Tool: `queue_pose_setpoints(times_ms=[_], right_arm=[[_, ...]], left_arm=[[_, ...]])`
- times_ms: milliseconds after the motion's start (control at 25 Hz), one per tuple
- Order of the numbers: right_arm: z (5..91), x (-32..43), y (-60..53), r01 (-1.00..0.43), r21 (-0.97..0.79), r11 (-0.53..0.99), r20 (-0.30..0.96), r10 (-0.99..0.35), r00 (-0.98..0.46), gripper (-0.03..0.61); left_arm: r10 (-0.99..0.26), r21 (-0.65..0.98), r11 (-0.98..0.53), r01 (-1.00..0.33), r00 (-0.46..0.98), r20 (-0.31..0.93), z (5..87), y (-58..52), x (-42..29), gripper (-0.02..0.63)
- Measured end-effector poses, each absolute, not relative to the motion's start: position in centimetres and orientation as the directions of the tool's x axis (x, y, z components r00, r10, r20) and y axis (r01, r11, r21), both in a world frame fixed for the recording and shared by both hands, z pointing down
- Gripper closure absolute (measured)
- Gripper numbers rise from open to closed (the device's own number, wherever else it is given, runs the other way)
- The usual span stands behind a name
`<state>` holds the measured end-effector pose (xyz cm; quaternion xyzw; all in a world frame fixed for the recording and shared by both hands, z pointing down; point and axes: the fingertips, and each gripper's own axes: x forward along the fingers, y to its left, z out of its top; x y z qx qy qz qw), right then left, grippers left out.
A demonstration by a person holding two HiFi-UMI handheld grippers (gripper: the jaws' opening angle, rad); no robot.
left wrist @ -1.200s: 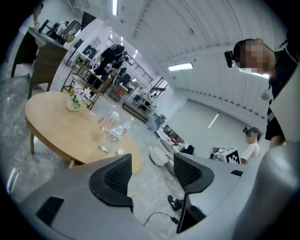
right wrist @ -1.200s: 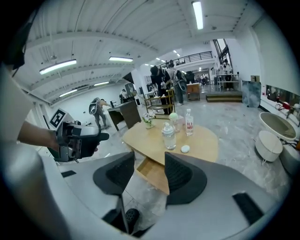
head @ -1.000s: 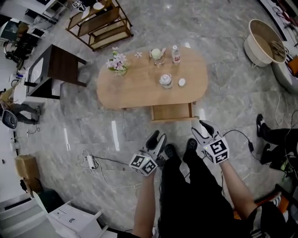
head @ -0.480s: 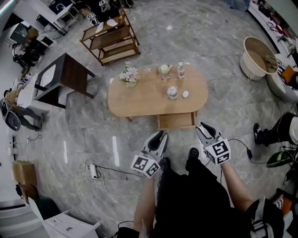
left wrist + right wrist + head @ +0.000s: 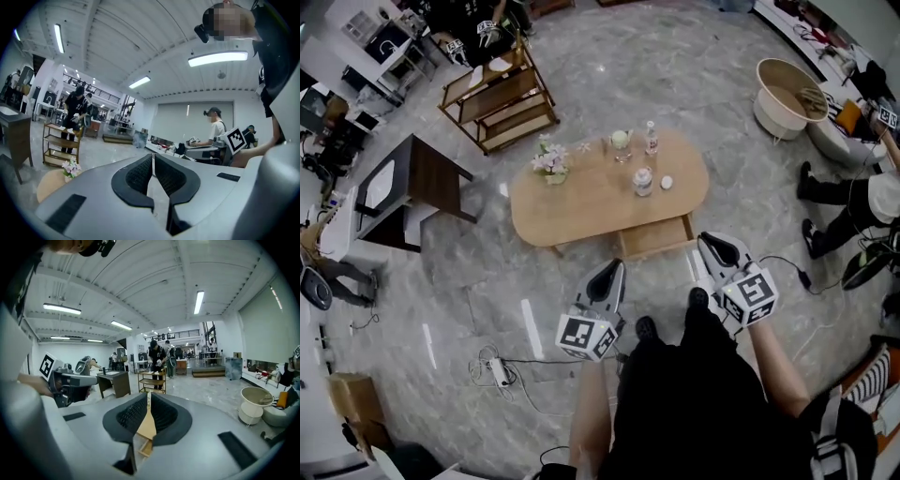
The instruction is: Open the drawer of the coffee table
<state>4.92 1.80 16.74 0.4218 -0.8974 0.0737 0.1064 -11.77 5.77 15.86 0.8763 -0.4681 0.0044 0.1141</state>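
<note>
Covering the ground: grey veined marble floor.
Table: oval light-wood coffee table, standing mid-floor ahead of the person.
Drawer: shallow light-wood drawer, pulled out open from the table's near long side, toward its right end.
Left gripper: grey two-jaw left gripper, held over the floor to the left of the drawer and apart from it. Its jaws have just been closing and now meet at the tips with nothing between them.
Right gripper: grey two-jaw right gripper, near the drawer's right front corner in the head view, not touching it. Its jaws have just been closing, tips together, empty.
Tabletop: pink-and-white flower posy, clear plastic bottle, glass jar.
</note>
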Motion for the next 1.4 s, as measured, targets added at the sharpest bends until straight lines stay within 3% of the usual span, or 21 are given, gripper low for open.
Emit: queue_pose_setpoints(times_ms=[240,560,1400], right_arm=[[12.5,3.3,5.2,-0.795,-0.036,0.606,0.153,-0.783,-0.603,0.566],[12.8,4.1,9.0,-0.795,-0.043,0.604,0.214,-0.772,-0.598,0.566],[11.1,4.4,10.3,-0.820,-0.038,0.571,0.175,-0.804,-0.569,0.566]], left_arm=[[-0.819,0.160,-0.548,-0.821,0.565,0.097,14.3,7.4,-15.2,0.592],[-0.808,0.115,-0.564,-0.818,0.575,0.132,13.8,10.1,-15.6,0.600],[-0.809,0.091,-0.569,-0.817,0.576,0.114,11.9,11.2,-15.9,0.600]])
